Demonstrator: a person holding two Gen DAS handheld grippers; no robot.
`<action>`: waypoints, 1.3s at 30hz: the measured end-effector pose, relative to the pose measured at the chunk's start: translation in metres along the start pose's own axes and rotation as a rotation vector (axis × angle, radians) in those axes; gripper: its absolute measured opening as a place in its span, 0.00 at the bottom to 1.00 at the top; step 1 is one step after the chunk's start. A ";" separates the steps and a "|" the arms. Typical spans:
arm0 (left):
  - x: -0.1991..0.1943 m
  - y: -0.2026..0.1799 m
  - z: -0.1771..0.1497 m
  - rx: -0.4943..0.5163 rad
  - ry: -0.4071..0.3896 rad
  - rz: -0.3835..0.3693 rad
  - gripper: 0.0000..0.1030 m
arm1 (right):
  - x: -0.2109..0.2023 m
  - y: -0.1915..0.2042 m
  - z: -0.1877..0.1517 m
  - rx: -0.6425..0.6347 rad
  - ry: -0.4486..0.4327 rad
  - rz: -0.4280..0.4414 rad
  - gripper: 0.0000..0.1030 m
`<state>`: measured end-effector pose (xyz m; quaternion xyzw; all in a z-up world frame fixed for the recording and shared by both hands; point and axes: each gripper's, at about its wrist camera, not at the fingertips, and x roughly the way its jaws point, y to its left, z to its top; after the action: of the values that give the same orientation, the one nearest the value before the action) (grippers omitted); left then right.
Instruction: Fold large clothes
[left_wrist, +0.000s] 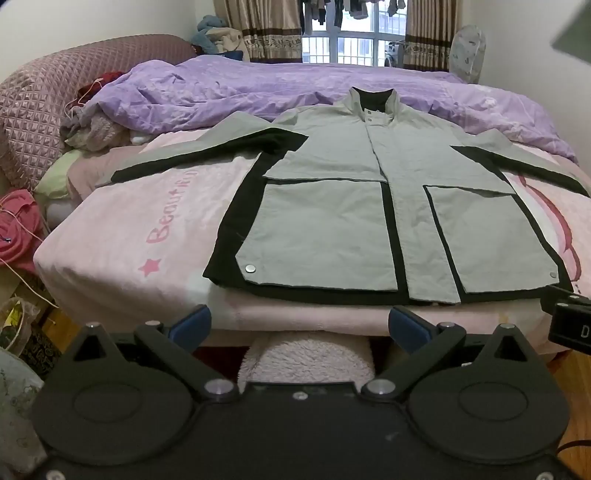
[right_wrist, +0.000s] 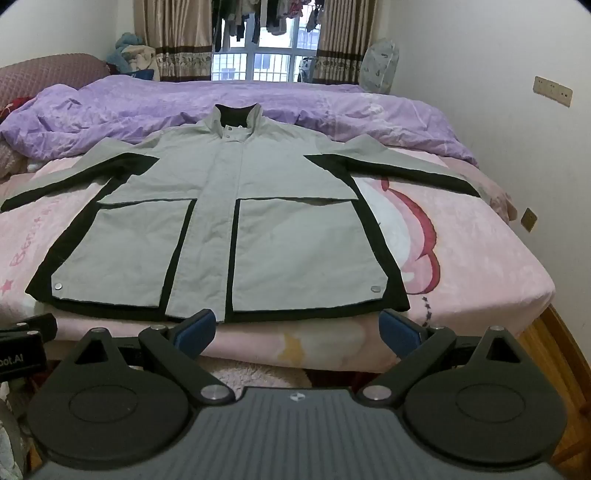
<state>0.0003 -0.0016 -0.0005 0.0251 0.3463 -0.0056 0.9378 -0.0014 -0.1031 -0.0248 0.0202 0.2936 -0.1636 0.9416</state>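
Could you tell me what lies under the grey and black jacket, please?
The jacket lies flat on a pink printed bedsheet; the print beneath it is covered.

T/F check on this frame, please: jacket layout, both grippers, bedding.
1. The jacket lies front up with both sleeves spread out. True.
2. The left gripper is clamped on the hem. False: its jaws stand open, short of the hem, holding nothing.
3. The right gripper is open and empty. True.
4. The purple duvet covers the jacket. False: it is bunched behind the collar; the jacket lies on the pink sheet.
5. The front is closed up to the collar. True.
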 end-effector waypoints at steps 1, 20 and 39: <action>0.001 -0.001 0.001 0.000 0.001 0.000 1.00 | 0.000 0.000 0.000 0.000 0.001 0.000 1.00; 0.000 0.002 0.001 0.000 -0.005 -0.004 1.00 | 0.001 0.000 0.000 0.002 0.004 0.003 1.00; -0.001 0.002 0.002 0.001 -0.004 -0.006 1.00 | 0.000 0.000 -0.002 -0.001 0.007 0.005 1.00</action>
<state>0.0006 0.0001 0.0016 0.0246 0.3445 -0.0084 0.9384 -0.0024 -0.1025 -0.0264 0.0210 0.2969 -0.1608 0.9410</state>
